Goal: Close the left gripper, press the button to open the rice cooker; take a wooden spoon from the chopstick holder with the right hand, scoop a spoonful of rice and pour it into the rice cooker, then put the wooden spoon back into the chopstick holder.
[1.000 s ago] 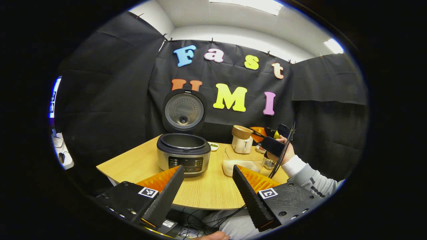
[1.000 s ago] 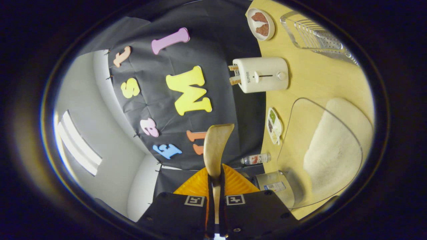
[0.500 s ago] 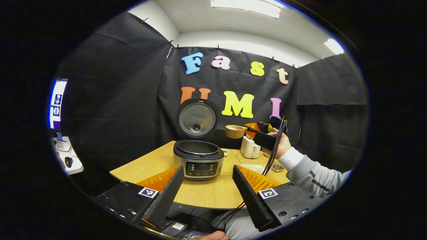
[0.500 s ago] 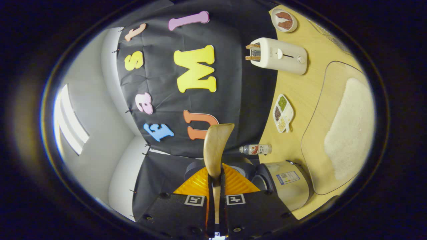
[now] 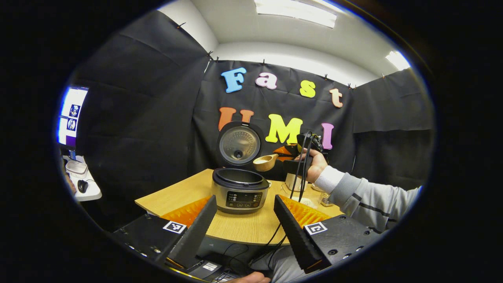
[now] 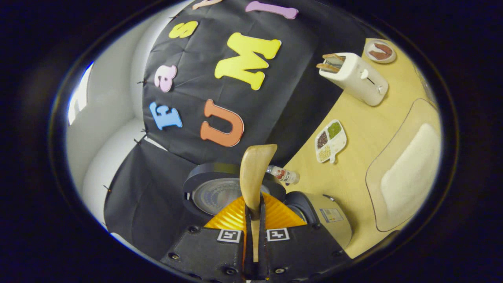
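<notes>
The rice cooker (image 5: 240,190) stands on the wooden table (image 5: 235,230) with its lid (image 5: 239,143) raised upright. My right gripper (image 5: 292,155), held in a hand, is shut on the handle of the wooden spoon (image 5: 264,162). The spoon's bowl hovers just above the cooker's right rim, beside the lid. In the right gripper view the spoon (image 6: 254,173) sticks out from my right gripper (image 6: 253,214), over the lid (image 6: 220,192) and the cooker (image 6: 326,218). I cannot tell what the spoon bowl holds. My left gripper (image 5: 245,200) hangs open near the table's front edge, holding nothing.
A clear container of white rice (image 6: 404,173) lies right of the cooker. A white toaster (image 6: 355,78), a divided dish of grains (image 6: 330,140), a small bottle (image 6: 283,175) and a plate (image 6: 380,51) stand along the back. A sleeved arm (image 5: 365,200) and cables (image 5: 298,177) cross the table's right side.
My right gripper has carried the spoon from over the rice container leftward to the open cooker. My left gripper has drawn back a little, still open.
</notes>
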`<state>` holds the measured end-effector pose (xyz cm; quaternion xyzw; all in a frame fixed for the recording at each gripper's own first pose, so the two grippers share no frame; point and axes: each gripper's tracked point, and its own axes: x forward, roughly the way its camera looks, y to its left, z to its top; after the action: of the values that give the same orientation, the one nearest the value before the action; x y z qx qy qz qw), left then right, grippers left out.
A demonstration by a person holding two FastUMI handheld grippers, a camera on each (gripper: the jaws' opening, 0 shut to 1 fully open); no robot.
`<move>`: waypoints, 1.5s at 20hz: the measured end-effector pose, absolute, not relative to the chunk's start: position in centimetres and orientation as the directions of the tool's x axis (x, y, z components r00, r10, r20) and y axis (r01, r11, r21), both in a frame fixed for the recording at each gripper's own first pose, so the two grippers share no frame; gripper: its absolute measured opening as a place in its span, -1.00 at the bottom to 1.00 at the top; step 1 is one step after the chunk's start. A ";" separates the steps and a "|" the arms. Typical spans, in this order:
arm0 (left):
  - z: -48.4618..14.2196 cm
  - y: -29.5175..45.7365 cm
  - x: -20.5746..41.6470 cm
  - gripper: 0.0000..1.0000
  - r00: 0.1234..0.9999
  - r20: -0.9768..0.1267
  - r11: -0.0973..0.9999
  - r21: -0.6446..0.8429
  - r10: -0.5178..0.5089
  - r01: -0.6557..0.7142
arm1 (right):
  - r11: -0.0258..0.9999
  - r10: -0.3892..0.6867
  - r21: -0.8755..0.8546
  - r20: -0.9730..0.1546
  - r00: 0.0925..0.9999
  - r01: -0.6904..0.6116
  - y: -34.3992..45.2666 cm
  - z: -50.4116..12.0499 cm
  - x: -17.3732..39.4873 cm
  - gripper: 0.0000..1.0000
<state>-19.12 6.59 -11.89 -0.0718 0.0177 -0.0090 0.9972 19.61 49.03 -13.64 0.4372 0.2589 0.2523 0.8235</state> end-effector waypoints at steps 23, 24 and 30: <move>-13.6 8.9 -18.8 0.88 0.996 -0.078 0.997 -0.052 0.044 -0.048 | 0.819 0.555 -0.180 0.004 0.832 -0.546 54.7 -8.2 15.2 -0.80; -13.6 8.9 -18.9 0.88 0.996 -0.079 0.998 -0.049 0.045 -0.049 | 0.801 0.577 -0.206 0.013 0.817 -0.562 55.2 -8.5 14.9 -0.80; -13.5 7.8 -18.8 0.87 0.996 -0.086 0.999 -0.027 0.033 -0.036 | 0.758 0.626 -0.248 0.019 0.780 -0.603 55.2 -8.7 14.1 -0.80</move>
<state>-18.82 7.84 -13.48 -0.0141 0.0430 0.0172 0.9988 14.13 55.22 -8.74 -0.1151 -0.0502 0.3281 0.9363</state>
